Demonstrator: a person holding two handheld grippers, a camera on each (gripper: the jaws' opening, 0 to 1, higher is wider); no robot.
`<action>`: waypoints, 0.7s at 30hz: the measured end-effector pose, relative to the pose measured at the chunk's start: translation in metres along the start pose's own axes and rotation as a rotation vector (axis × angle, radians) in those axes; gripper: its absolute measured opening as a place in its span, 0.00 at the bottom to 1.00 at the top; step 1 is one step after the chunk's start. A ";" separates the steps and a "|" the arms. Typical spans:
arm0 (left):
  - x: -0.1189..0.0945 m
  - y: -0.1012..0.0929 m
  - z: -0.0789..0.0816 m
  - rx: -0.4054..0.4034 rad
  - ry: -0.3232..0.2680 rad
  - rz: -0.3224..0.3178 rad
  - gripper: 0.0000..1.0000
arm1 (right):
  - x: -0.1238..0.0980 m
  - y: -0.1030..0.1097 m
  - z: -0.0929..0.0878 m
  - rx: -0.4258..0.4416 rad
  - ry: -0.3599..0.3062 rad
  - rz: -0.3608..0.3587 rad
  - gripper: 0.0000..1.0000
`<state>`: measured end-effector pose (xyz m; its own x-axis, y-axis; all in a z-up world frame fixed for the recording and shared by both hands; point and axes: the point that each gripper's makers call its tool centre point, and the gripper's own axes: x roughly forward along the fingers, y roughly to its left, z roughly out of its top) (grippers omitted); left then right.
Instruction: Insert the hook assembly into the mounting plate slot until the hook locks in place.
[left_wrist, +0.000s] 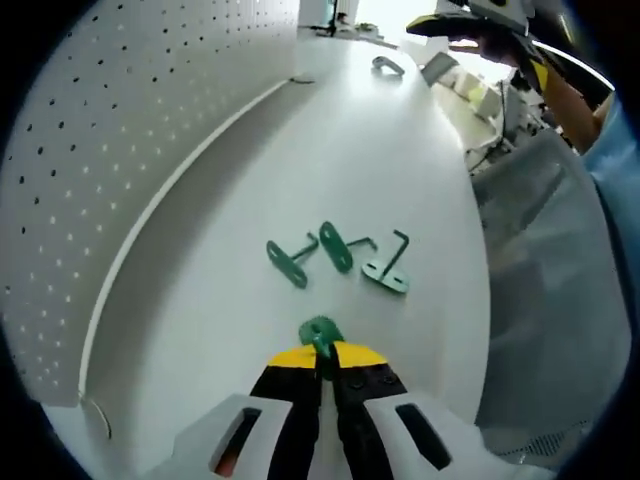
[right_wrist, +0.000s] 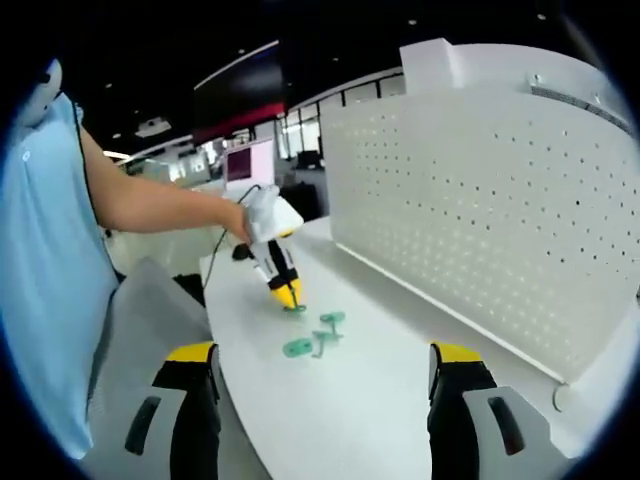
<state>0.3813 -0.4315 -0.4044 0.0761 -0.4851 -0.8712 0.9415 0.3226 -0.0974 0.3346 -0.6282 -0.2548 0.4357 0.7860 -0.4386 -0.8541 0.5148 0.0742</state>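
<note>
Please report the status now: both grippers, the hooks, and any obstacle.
Left gripper shut on green hook. Right gripper open, empty. Three green hooks loose on white table. Pegboard untouched. No obstacle.

The left gripper (left_wrist: 322, 372) has black jaws capped with yellow tips, set on a pale grey-white body with dark oblong slots on either side; one slot shows a reddish patch inside. In the right gripper view the same tool appears as a white housing with a black and yellow nose, and a thin dark cable trails from it. The right gripper (right_wrist: 322, 375) carries two black jaws with yellow upper ends and grey outer shells, each shell bearing a dark oblong slot. The person (right_wrist: 45, 280) wears a light blue short-sleeved shirt.
</note>
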 end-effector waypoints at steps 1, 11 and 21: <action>-0.001 0.000 0.000 0.002 -0.004 0.007 0.04 | 0.000 0.000 0.001 -0.002 -0.002 -0.001 0.87; -0.015 -0.002 0.009 -0.024 -0.085 0.059 0.04 | -0.006 0.000 0.012 -0.032 -0.014 -0.013 0.87; -0.031 -0.007 0.021 -0.044 -0.182 0.111 0.04 | -0.009 0.000 0.017 -0.052 -0.011 -0.022 0.87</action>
<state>0.3795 -0.4359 -0.3663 0.2404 -0.5820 -0.7768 0.9092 0.4153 -0.0298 0.3355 -0.6300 -0.2357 0.4571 0.7789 -0.4294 -0.8580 0.5134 0.0178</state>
